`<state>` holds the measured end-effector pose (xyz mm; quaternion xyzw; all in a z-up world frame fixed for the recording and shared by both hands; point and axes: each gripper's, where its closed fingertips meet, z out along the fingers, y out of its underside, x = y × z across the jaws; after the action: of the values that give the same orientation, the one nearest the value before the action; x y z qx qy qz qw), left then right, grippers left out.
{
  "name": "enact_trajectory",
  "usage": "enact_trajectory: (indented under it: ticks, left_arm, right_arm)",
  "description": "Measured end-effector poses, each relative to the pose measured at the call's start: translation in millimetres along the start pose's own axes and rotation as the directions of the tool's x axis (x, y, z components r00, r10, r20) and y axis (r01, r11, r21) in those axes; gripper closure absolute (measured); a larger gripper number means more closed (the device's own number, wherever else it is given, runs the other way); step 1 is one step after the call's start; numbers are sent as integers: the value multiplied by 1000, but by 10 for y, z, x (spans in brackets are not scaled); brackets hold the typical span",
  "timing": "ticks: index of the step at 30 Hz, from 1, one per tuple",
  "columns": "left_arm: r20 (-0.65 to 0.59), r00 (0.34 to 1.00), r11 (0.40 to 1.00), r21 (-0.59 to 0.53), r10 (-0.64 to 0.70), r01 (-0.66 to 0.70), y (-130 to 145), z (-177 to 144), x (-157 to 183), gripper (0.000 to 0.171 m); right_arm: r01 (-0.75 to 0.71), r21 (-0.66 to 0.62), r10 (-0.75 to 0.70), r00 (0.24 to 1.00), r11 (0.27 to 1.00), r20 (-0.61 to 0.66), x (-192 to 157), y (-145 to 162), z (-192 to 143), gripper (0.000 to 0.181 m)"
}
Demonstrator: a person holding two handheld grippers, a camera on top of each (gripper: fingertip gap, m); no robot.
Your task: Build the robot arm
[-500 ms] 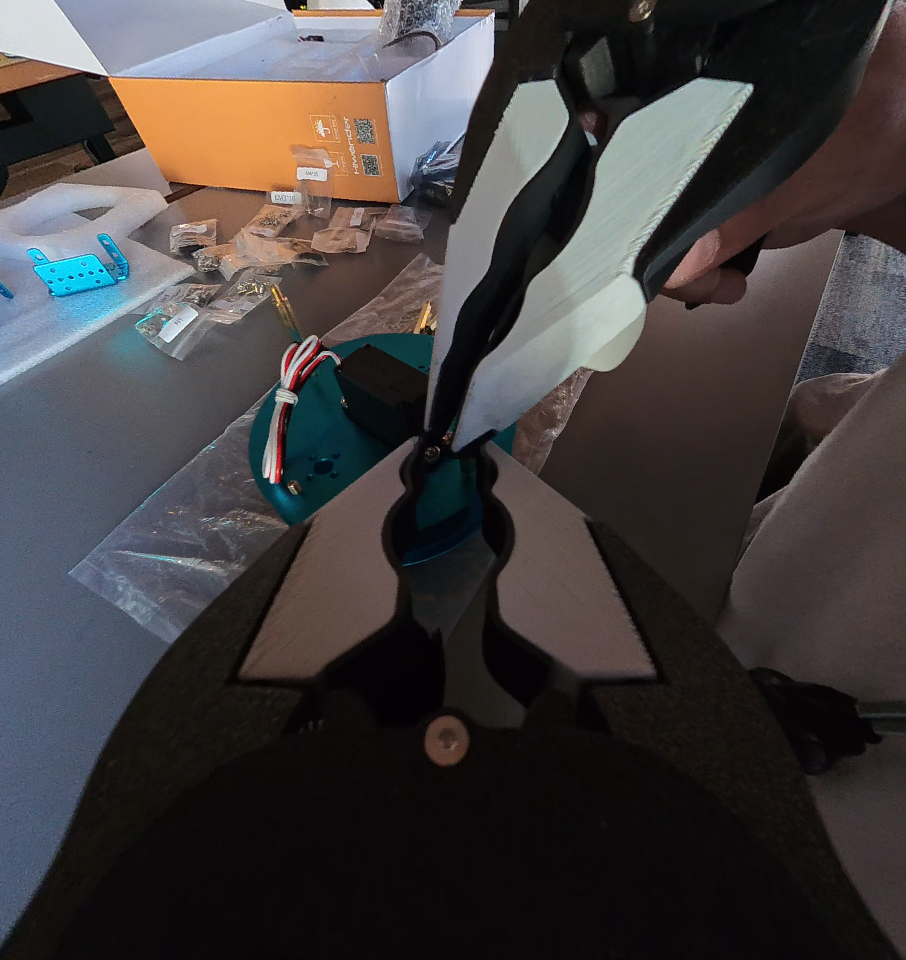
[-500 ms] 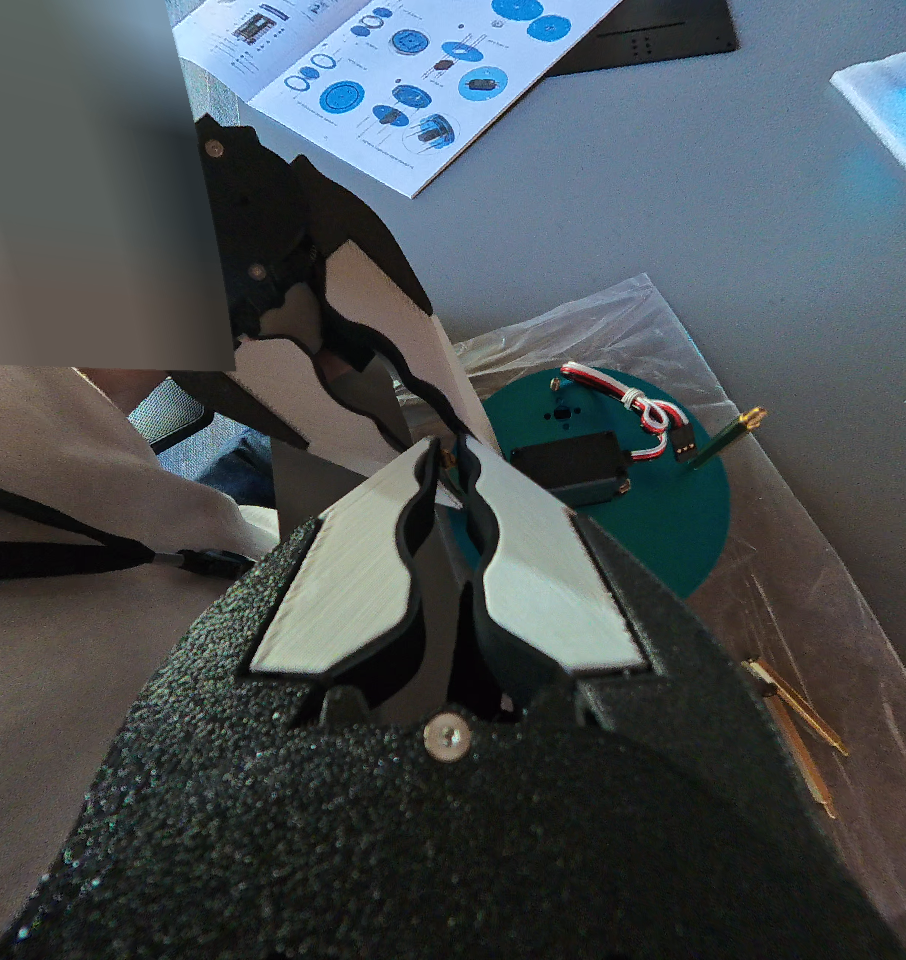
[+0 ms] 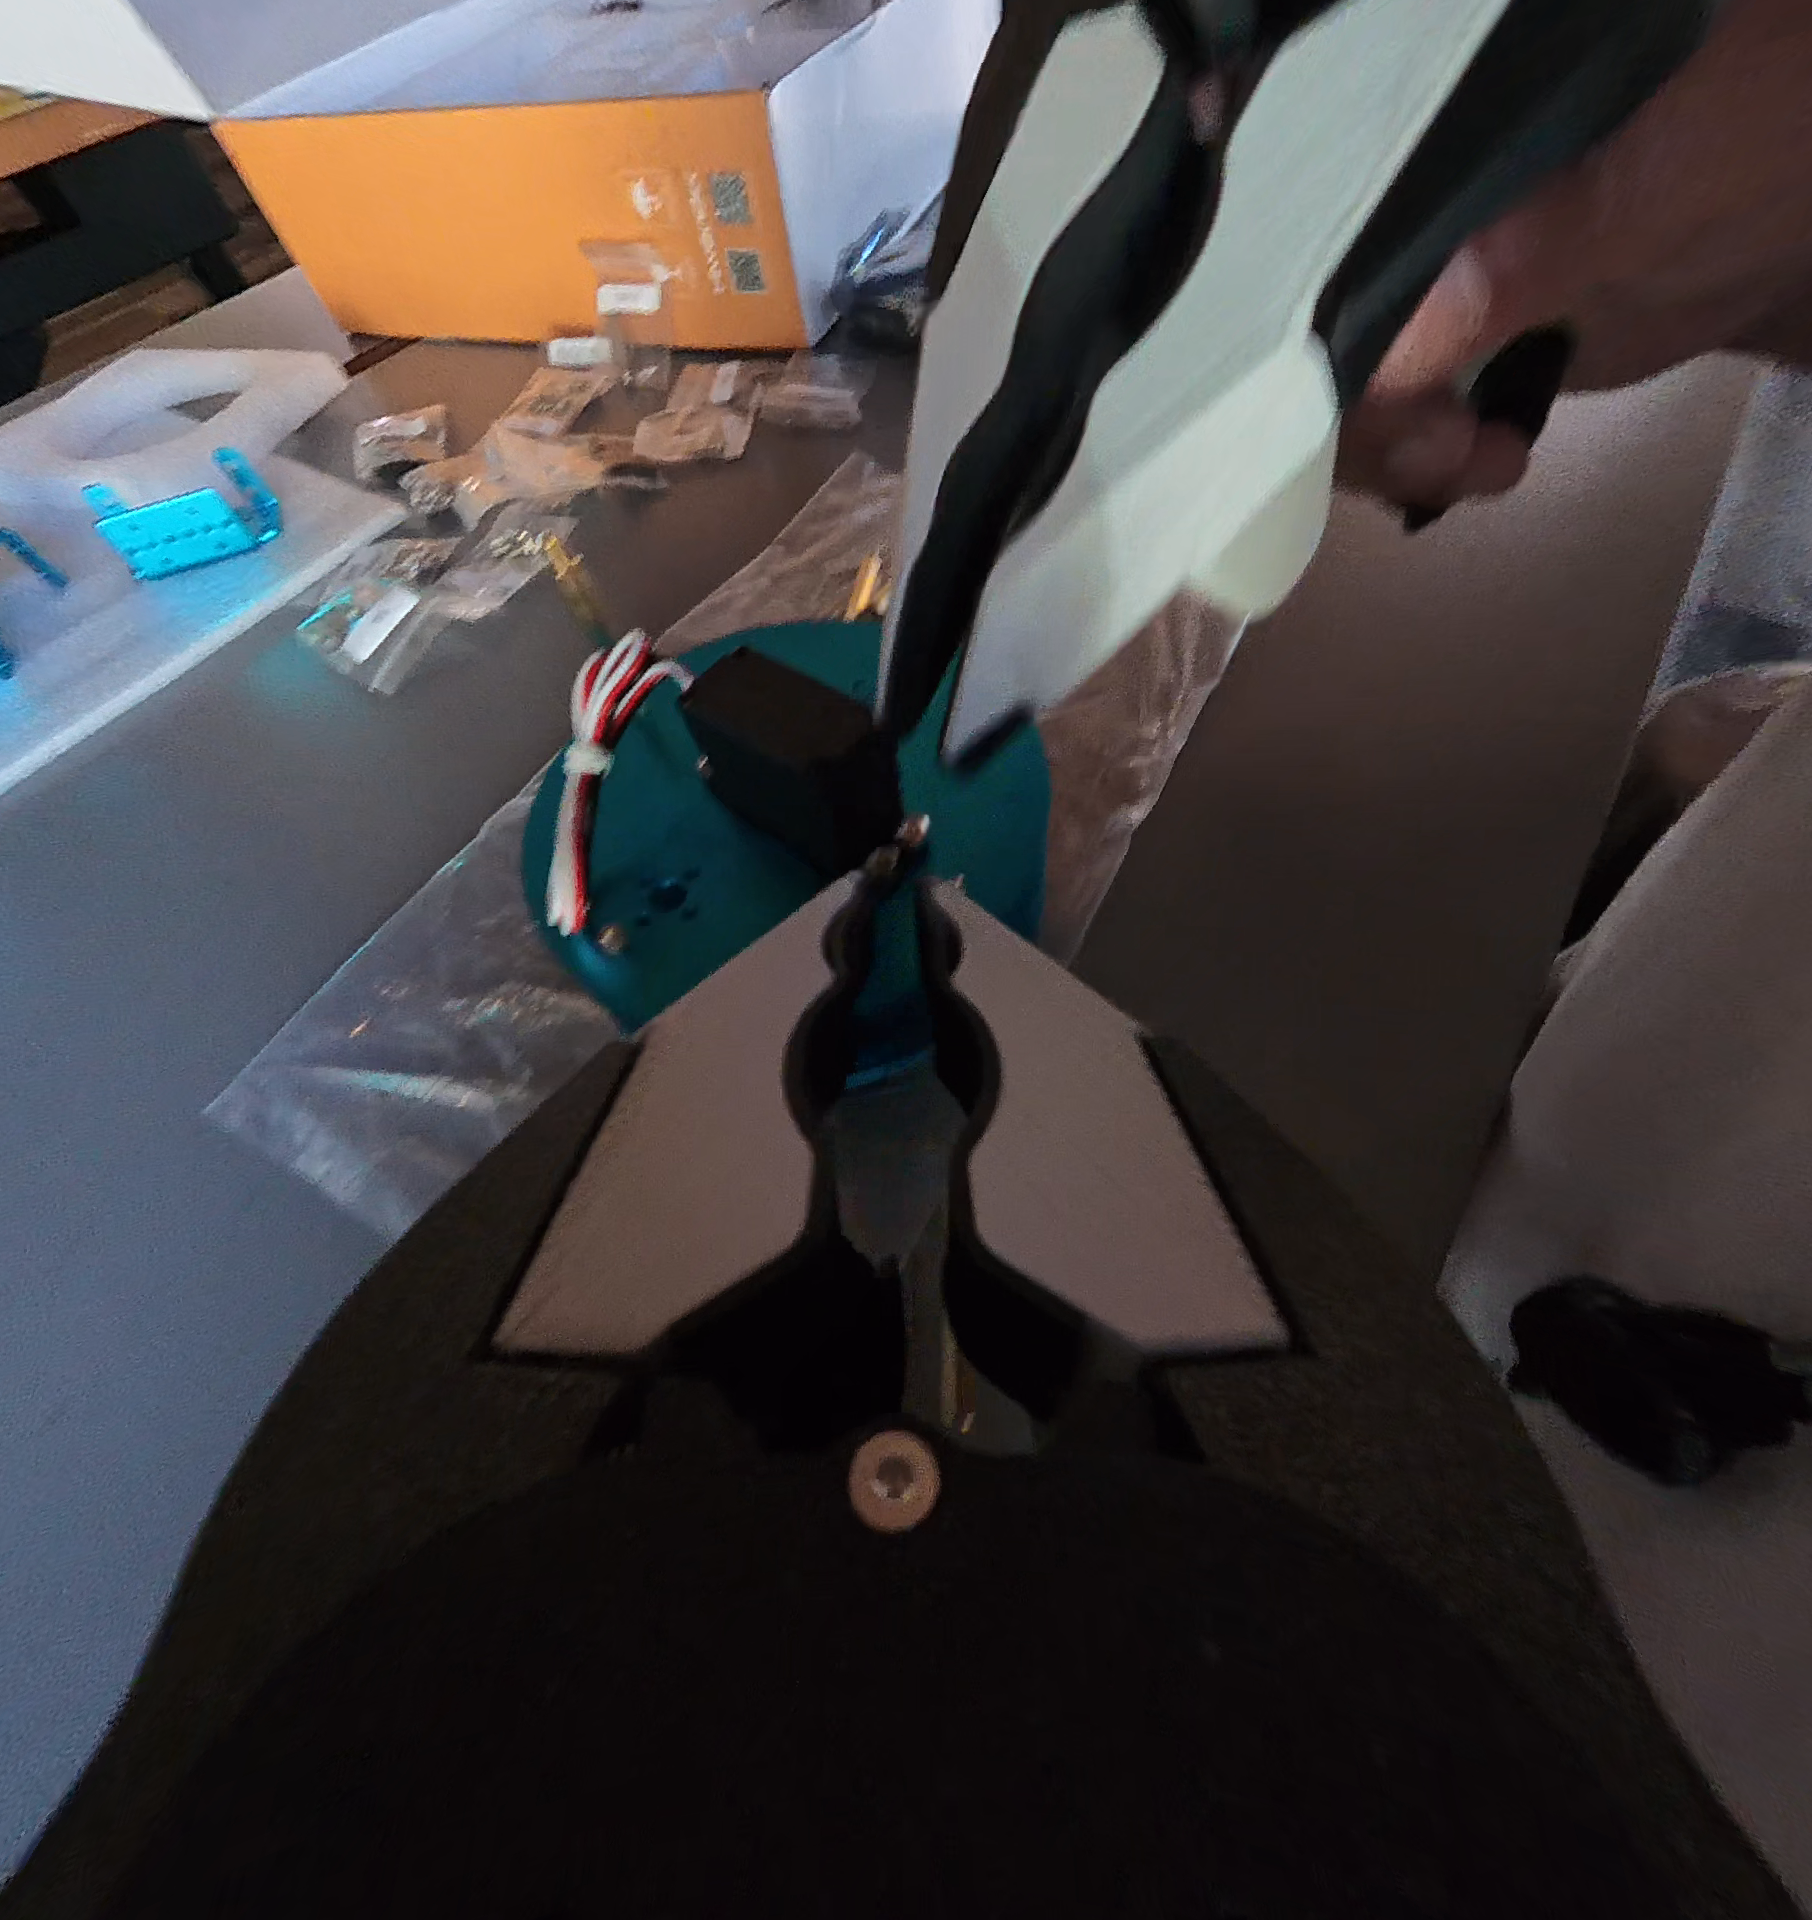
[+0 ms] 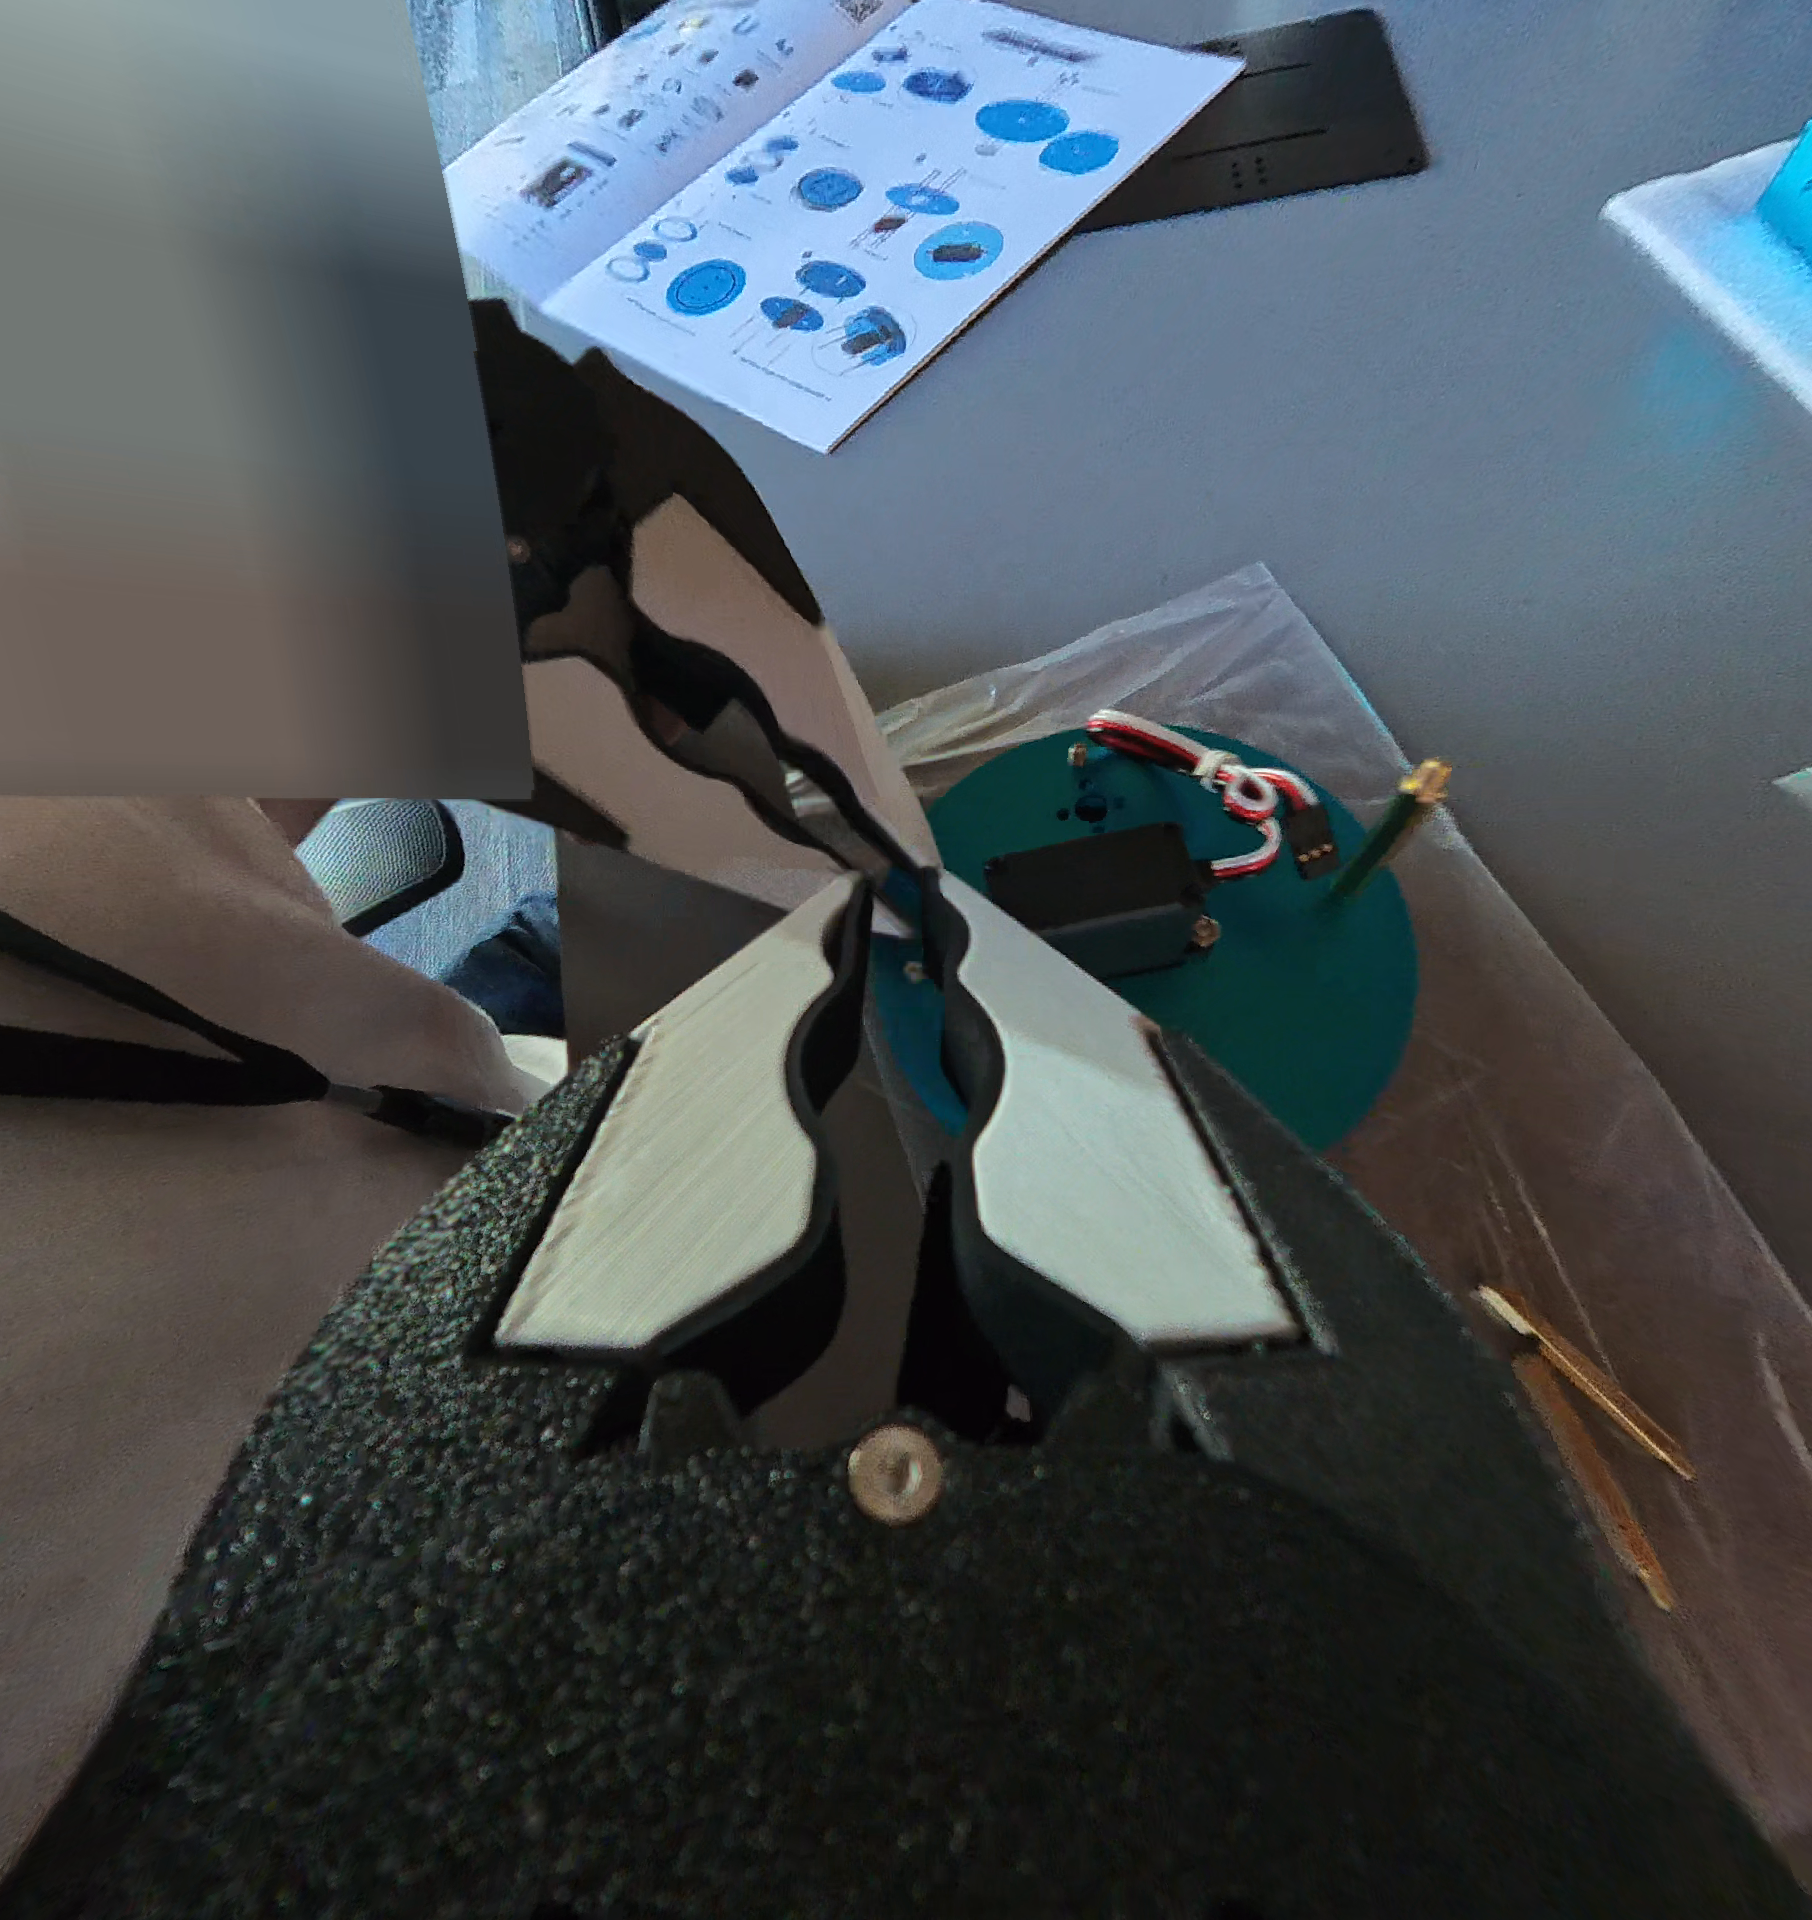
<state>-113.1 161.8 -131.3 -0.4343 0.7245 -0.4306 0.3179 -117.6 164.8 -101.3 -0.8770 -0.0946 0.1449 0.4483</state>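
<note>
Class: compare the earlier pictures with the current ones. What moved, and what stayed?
The left claw and right claw have drawn slightly apart over the teal disc; both stay shut. The black servo, its wires and the brass standoffs have not moved.

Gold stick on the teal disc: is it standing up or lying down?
Standing up, leaning slightly: the gold stick rises from the teal disc near its edge.
</note>
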Motion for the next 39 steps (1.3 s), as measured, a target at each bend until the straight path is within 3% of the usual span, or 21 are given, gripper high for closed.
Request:
enact_trajectory:
  ticks: [1,3,9,12,13,14,16,19,23,26,29,32,35,37,39]
  left_arm:
    - [25,1000,1000,-21,5,-4,53,-89,-52,155]
    - [66,997,998,-41,-36,39,182,-347,-168,155]
    - [-27,992,971,-212,-122,113,710,-806,46,152]
    - [157,984,945,-302,-83,128,949,-1098,-188,152]
    - [198,975,946,-284,-103,157,971,-1217,-232,157]
    - [163,976,952,-242,-148,185,947,-1274,-159,155]
    - [112,980,964,-192,-164,184,880,-1258,-61,153]
    - [83,996,970,-239,-19,39,870,-1098,-64,149]
    - [-82,994,941,-324,78,-101,946,-923,-56,149]
    - [-176,982,921,-366,72,-133,997,-875,-93,150]
    - [-239,969,913,-380,59,-149,1007,-864,-63,163]
    - [-240,968,913,-375,74,-162,1002,-855,-42,166]
    - [-201,975,945,-292,91,-149,865,-850,2,167]
    - [-163,987,996,-89,9,-24,450,-816,34,167]
    - [-181,978,981,144,-102,129,-44,-745,84,166]
  right_arm:
    - [-11,23,12,1000,1000,-3,23,-18,-59,173]
    - [-48,66,47,999,997,26,8,-32,-147,171]
    - [-3,61,-3,995,998,95,-309,133,24,171]
    - [9,53,-14,995,999,99,-427,223,108,171]
    - [10,52,-15,995,999,102,-464,253,129,171]
    - [7,58,-14,993,998,113,-510,270,154,172]
    - [1,58,-10,987,998,160,-612,293,218,172]
    - [47,36,-52,985,998,165,-674,329,285,172]
    - [66,33,-70,987,997,142,-706,385,232,172]
    - [31,50,-36,993,998,109,-685,449,163,172]
    - [-27,87,21,997,996,77,-640,460,100,172]
    - [-85,145,79,996,986,48,-561,384,48,170]
    - [-146,180,137,988,973,67,-513,299,46,155]
    - [-175,202,157,982,964,100,-507,248,55,148]
    - [-205,293,166,974,934,153,-512,93,-4,148]
